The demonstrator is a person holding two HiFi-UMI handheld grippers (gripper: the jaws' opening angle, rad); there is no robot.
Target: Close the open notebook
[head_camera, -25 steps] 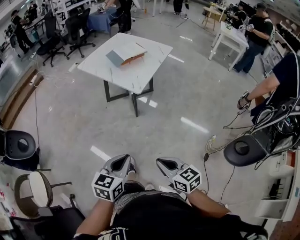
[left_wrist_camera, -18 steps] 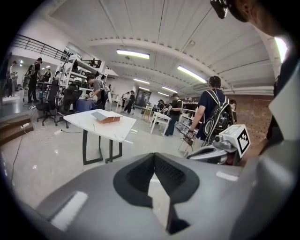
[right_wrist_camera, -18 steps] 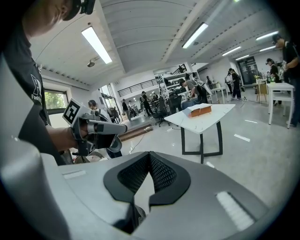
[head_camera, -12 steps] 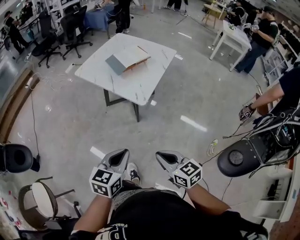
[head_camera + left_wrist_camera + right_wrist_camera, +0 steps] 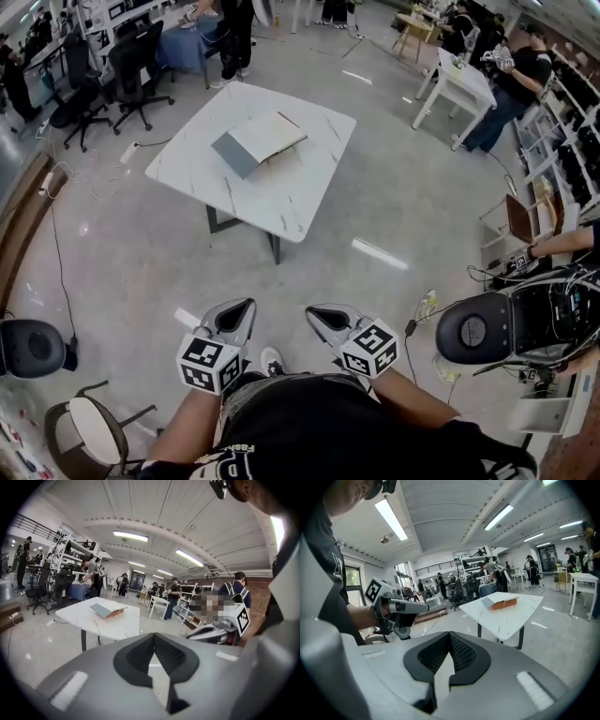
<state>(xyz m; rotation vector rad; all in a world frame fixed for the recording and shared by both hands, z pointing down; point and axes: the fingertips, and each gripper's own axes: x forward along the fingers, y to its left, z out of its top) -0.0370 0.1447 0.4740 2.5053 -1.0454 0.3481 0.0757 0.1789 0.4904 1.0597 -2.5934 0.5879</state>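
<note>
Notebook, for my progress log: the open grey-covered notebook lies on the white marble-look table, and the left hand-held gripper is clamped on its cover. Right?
No. The left hand-held gripper is not on the cover: the left gripper view shows its jaws together on nothing, well short of the white marble-look table. The open grey-covered notebook does lie on that table.
</note>
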